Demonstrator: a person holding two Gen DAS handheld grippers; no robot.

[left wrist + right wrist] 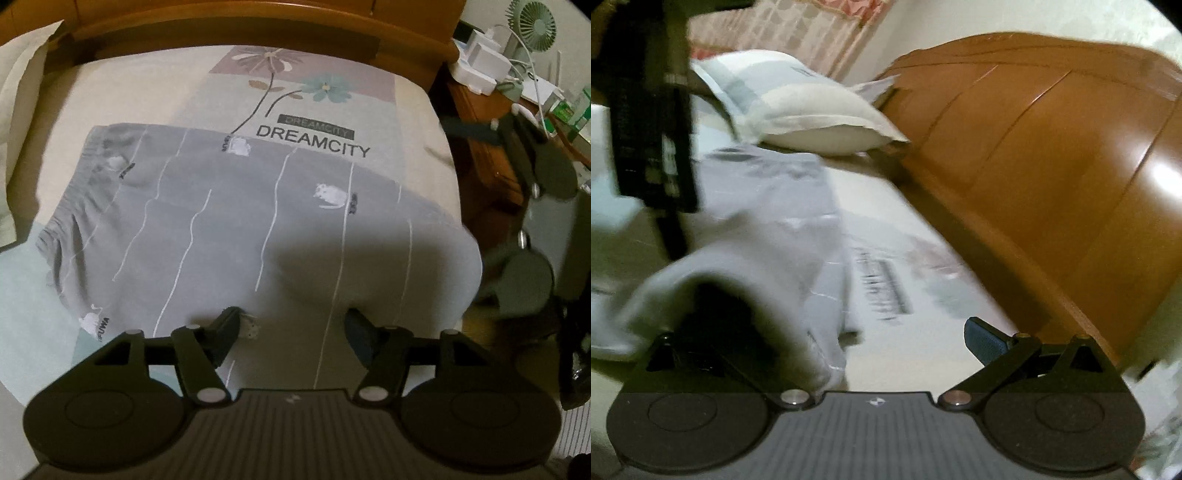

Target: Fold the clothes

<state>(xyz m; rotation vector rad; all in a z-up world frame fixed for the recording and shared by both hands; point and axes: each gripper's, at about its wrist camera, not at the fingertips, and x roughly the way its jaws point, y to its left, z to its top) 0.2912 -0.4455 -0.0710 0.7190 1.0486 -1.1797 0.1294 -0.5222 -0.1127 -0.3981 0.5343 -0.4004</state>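
From the left wrist we look down on one grey garment (236,221) with white wavy lines, lying flat on the bed sheet (325,107); we count four small white animal prints on it. Our left gripper (291,325) hovers over its near edge, jaws apart and clasping nothing. At the right a cluttered nightstand (476,110) holds one green fan (535,22). Only the right wrist view, blurred, shows the one pillow (812,107) and the broad wooden headboard (1052,166). Our right gripper (827,339) is spread wide, with a fold of the cloth draped over its left finger, unpinched. Bare sheet lies between garment and headboard.
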